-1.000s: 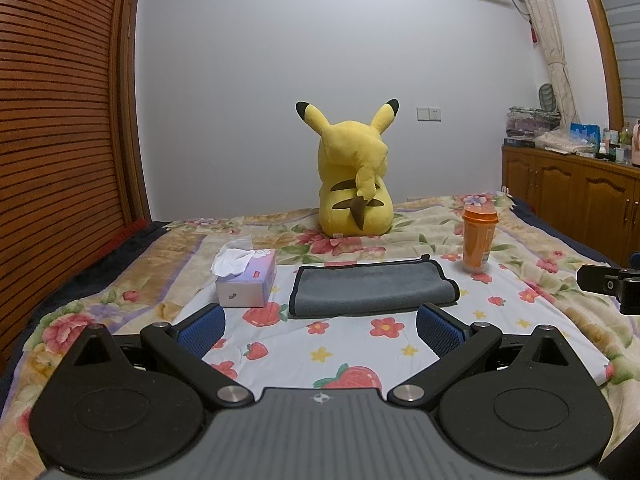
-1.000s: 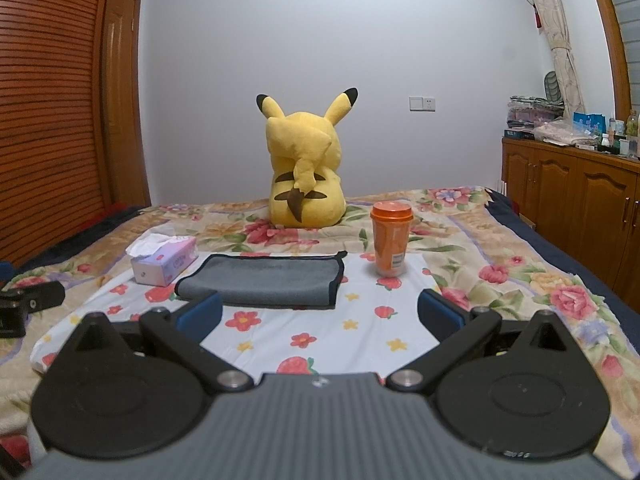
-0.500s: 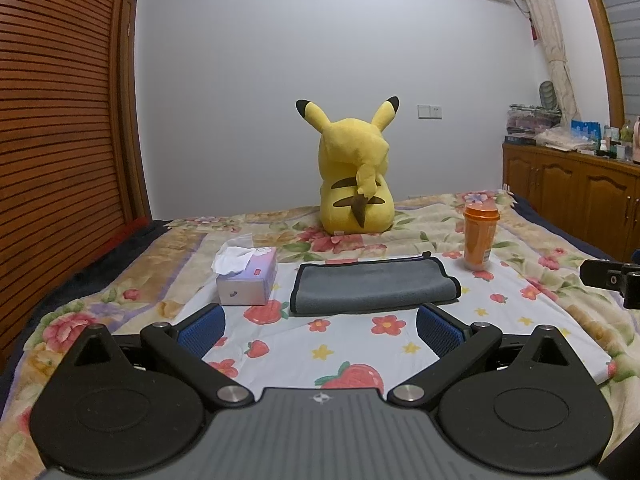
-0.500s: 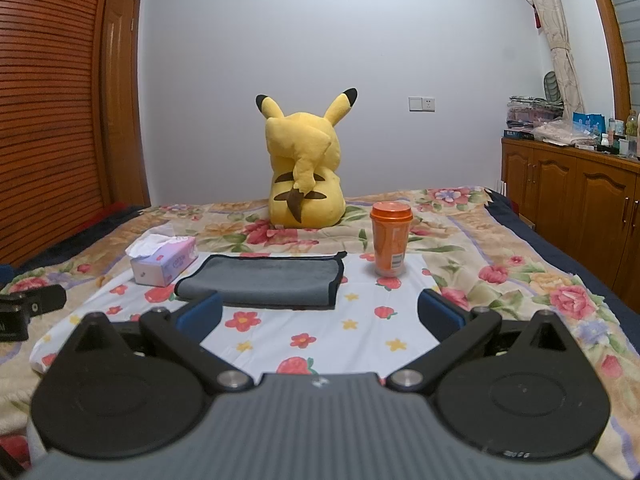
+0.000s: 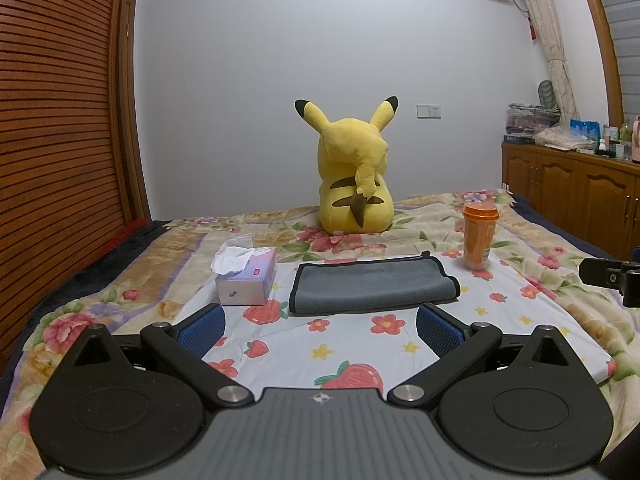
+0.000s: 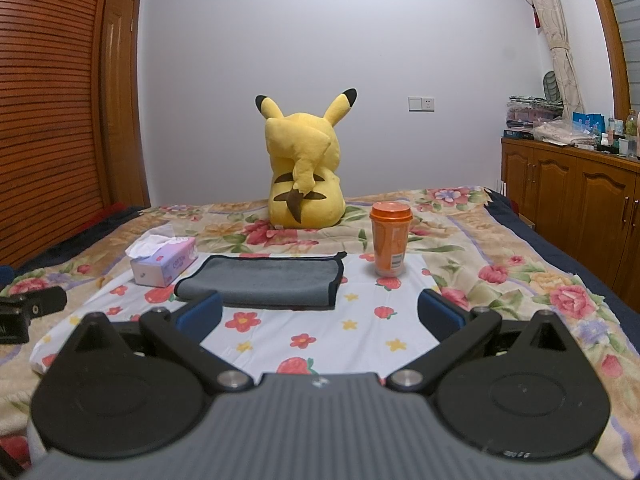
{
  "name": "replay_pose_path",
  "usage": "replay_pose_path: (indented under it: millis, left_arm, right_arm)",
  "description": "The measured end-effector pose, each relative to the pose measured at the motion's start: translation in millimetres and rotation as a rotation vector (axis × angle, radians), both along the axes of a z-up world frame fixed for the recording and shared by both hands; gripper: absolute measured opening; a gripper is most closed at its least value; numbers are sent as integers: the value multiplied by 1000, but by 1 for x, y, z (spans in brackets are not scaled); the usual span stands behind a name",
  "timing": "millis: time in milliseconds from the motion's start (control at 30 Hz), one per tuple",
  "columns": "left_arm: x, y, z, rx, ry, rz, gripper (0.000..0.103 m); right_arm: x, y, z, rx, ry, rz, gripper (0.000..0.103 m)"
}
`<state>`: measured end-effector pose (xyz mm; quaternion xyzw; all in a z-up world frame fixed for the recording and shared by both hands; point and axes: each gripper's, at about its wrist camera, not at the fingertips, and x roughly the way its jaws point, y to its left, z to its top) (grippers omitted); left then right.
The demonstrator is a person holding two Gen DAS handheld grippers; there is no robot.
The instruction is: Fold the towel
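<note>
From the left wrist camera, a bed (image 5: 540, 292) covered in a flowered quilt fills the room's floor space, with a white strawberry-print cloth (image 5: 360, 340) spread over its near half. A plain pale wall (image 5: 280, 80) stands behind, a slatted wooden wardrobe (image 5: 52, 120) to the left, a wooden cabinet (image 5: 568, 184) with clutter on top to the right. On the bed I count one gray towel (image 5: 370, 286), already folded into a flat rectangle on the white cloth, one tissue box (image 5: 249, 280) just left of it with a tissue poking out of the top, one orange cup (image 5: 479, 236) with its lid on at the towel's far right corner, and one yellow plush toy (image 5: 354, 184) sitting behind, back turned. The left gripper (image 5: 320, 326) hovers short of the towel, blue pads spread wide, holding nothing.

From the right wrist camera, the same bed (image 6: 520, 264) and cabinet (image 6: 572, 200) show, plus a wooden door (image 6: 120, 100) beside the wardrobe (image 6: 48, 120). One towel (image 6: 266, 280) lies between the tissue box (image 6: 166, 264) and the cup (image 6: 390, 240), touching neither; the plush toy (image 6: 306, 176) sits beyond. The right gripper (image 6: 320, 314) also hangs wide apart and empty, near the towel's front edge. The tip of the other tool pokes in at the left edge.
</note>
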<state>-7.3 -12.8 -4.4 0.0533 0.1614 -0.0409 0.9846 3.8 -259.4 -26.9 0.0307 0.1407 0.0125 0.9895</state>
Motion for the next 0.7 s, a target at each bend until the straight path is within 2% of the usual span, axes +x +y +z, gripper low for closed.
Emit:
replay_pose_path:
  millis: [700]
  left_arm:
    - [1, -1, -1, 1, 0, 1, 103]
  right_arm:
    - [0, 1, 0, 1, 0, -1, 103]
